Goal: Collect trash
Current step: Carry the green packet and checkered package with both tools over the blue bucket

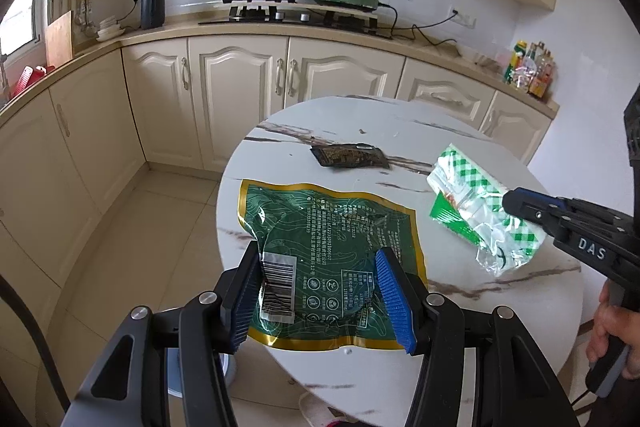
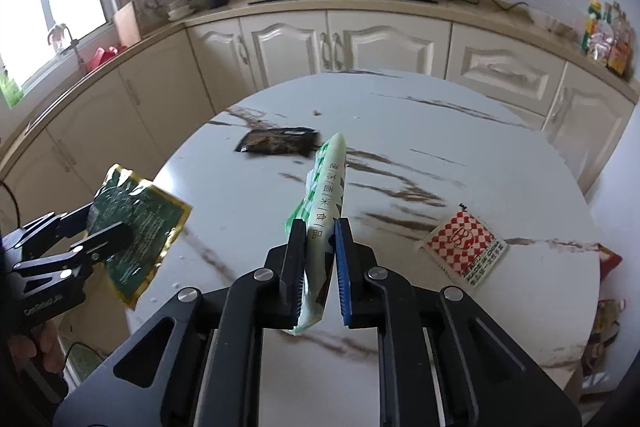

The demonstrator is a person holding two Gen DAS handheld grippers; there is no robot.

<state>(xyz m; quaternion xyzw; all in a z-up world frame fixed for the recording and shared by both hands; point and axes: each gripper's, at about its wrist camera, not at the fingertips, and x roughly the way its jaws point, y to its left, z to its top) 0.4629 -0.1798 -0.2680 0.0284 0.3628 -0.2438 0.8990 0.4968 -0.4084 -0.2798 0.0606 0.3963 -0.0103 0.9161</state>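
Blue ribbed pads on the right tool (image 2: 318, 267) pinch a green-and-white checked wrapper (image 2: 324, 223), jaws drawn nearly together on its lower part, the rest standing up edge-on and clear of the marble-patterned desk (image 2: 420, 131). The left tool (image 1: 322, 301) sits about half open around a dark green foil pouch with a gold border (image 1: 332, 227); from the right wrist view the pouch is carried in that tool at the desk's left edge, partly over the floor, so the hold appears to be on its bulging middle. Both wrappers look empty, feather-light and limp: film that crumples, bends under its own weight and could slide out of a loose pinch, the glossy foil especially. A hold well in from the edge, on a doubled or creased part, looks the safest; nothing here seems fragile. Farther out on the desk lie a small dark sachet (image 2: 278, 141), flat near the centre, and a red-and-white checked packet (image 2: 464, 247) near the right rim, well apart from each other. Both lie flush to the smooth top, so they probably call for catching a raised corner or sliding them toward the rim. No bin is visible in either view. Cream cabinets, a hob with a pan and a green cooker line the kitchen behind.
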